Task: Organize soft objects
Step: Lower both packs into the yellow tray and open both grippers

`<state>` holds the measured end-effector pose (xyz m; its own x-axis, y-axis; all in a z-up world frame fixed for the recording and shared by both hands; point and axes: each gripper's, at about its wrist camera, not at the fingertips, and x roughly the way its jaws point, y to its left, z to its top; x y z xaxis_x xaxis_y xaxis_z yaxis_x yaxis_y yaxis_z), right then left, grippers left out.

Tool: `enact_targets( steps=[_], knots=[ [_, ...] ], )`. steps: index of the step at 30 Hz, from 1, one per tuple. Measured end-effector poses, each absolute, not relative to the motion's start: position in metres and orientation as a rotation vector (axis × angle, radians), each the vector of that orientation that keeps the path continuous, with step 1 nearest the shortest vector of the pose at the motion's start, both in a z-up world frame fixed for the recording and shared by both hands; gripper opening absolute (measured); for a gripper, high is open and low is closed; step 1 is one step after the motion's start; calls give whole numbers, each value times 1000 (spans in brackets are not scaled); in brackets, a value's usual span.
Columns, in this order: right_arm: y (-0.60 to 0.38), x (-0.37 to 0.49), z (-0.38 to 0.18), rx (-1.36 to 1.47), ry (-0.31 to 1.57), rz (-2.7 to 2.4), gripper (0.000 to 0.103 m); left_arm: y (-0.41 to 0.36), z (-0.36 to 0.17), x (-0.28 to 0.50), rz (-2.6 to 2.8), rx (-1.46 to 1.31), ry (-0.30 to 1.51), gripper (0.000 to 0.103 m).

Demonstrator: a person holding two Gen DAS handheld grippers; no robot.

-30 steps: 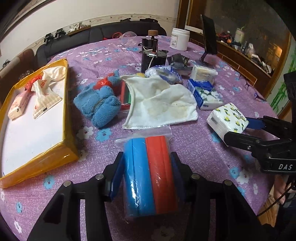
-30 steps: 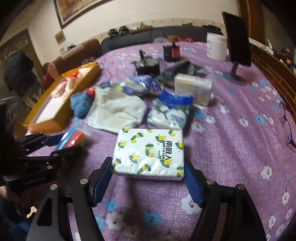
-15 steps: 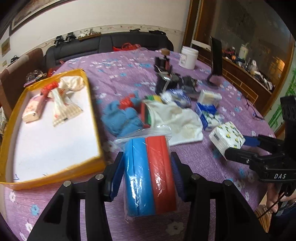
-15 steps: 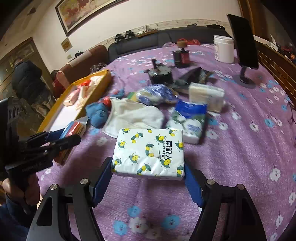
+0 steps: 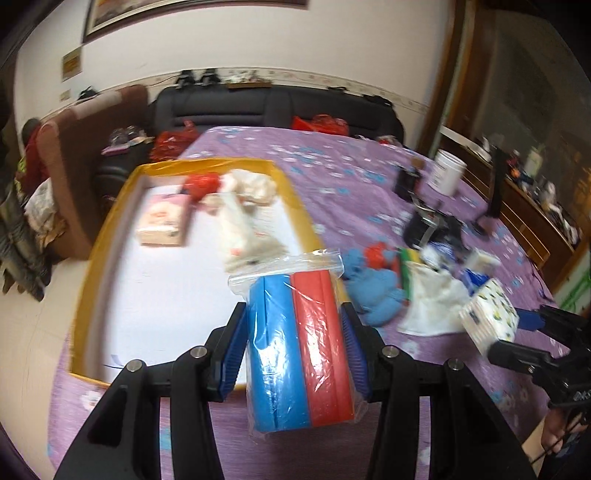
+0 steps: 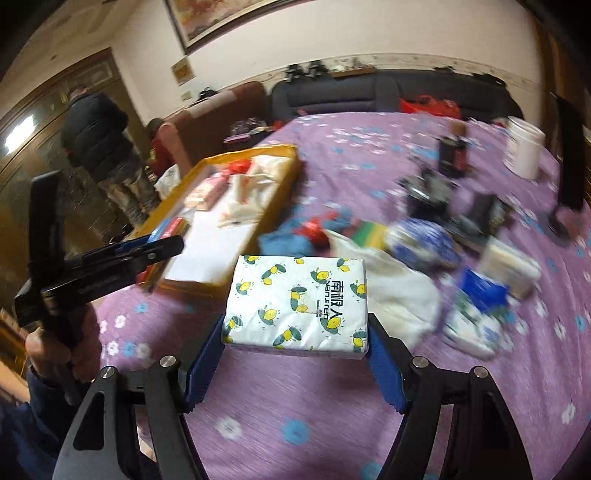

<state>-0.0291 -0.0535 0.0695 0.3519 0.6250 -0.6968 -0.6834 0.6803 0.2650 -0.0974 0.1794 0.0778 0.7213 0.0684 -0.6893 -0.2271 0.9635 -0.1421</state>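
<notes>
Left wrist view: the left gripper has its jaws clamped on the bagged sponges, standing on end, long axis along the jaws. The box lies just ahead and left, nearer this hand.

Right wrist view: the right gripper grips the tissue pack crosswise, above the tabletop; the box is farther off, ahead-left, beyond the left gripper.

A lived-in home sitting room: a dark sofa along the far wall, a framed picture hung above it, and a flowered purple cloth over the desk.
</notes>
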Motion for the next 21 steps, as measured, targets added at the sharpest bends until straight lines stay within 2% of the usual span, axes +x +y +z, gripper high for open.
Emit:
enact_targets(
  steps=[9,21],
  knots=[
    [37,-24,81,-172,858,965,78,239,67,-94,279,-270,775,48],
    [129,9,41,-272,954,979,78,283,57,-72,349,-272,853,48]
  ],
)
